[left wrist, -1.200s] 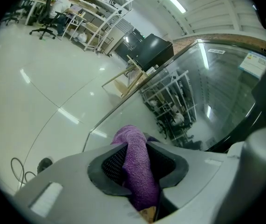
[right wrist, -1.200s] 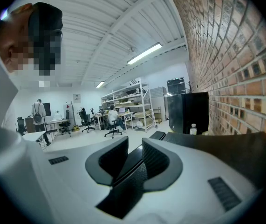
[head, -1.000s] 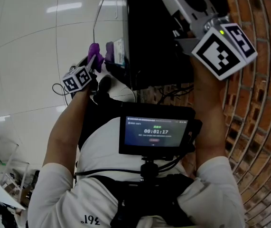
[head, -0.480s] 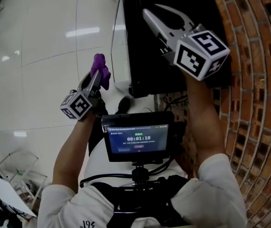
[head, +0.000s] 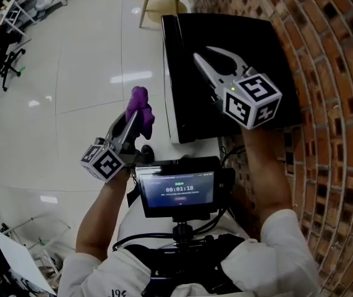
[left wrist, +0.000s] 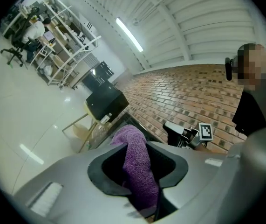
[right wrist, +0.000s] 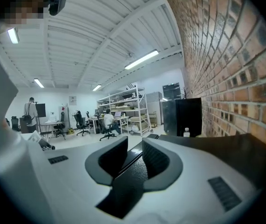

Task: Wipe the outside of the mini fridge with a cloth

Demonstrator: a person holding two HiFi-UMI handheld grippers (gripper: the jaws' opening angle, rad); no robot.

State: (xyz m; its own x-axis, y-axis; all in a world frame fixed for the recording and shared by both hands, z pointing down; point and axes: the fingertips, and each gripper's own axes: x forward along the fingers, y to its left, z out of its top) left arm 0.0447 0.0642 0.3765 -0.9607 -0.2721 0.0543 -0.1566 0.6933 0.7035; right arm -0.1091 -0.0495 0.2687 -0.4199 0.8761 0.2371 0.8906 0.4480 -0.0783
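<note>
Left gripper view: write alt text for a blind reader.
A purple cloth is clamped between the fingers of the left gripper. Behind it are a black mini fridge, a brick wall and the right gripper.

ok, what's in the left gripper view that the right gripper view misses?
Left only: the purple cloth clamped in the left tool, and the right tool off to the right with its marker cube.
Right only: the right tool's own jaws, slightly apart with nothing between them, plus a seated person in the background.
Both: the brick wall, the black fridge top, and shelving.
</note>
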